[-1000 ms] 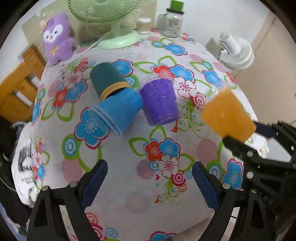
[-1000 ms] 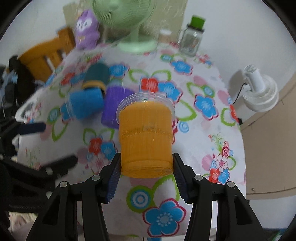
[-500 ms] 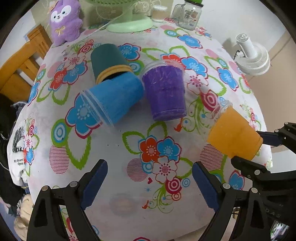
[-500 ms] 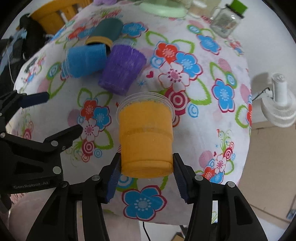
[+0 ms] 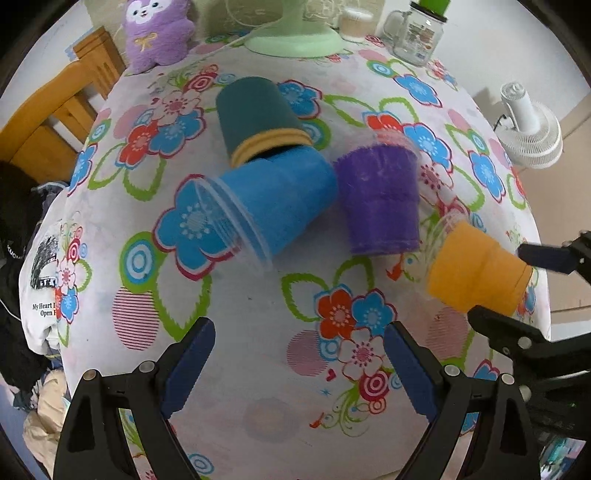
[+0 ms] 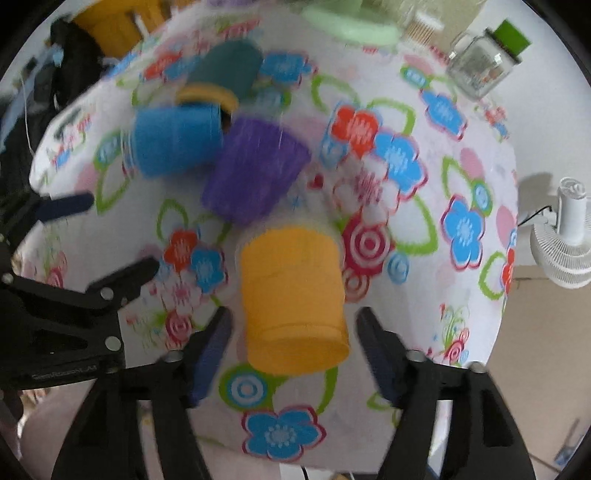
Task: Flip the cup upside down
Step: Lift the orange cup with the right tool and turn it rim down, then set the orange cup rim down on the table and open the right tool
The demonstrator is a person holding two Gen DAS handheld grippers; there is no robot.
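Note:
An orange cup (image 6: 291, 295) with a clear rim stands upside down on the flowered tablecloth (image 6: 424, 221), its base toward my right gripper (image 6: 295, 354). The right gripper's jaws stand apart on either side of the cup with gaps, so it is open. In the left wrist view the orange cup (image 5: 476, 269) is at the right, with the right gripper's fingers (image 5: 546, 254) around it. My left gripper (image 5: 295, 369) is open and empty above the cloth near the front edge.
A blue cup (image 5: 273, 206) lies on its side, a purple cup (image 5: 380, 199) stands upside down, and a dark green cup (image 5: 255, 114) lies behind them. A green fan base (image 5: 291, 40), a glass jar (image 5: 417, 33) and a purple plush (image 5: 155, 33) stand at the back. A white fan (image 5: 532, 129) is off the table's right.
The right gripper lowered the orange cup mouth-down onto the cloth and opened its jaws off it. The left gripper stayed open, shifting a little forward.

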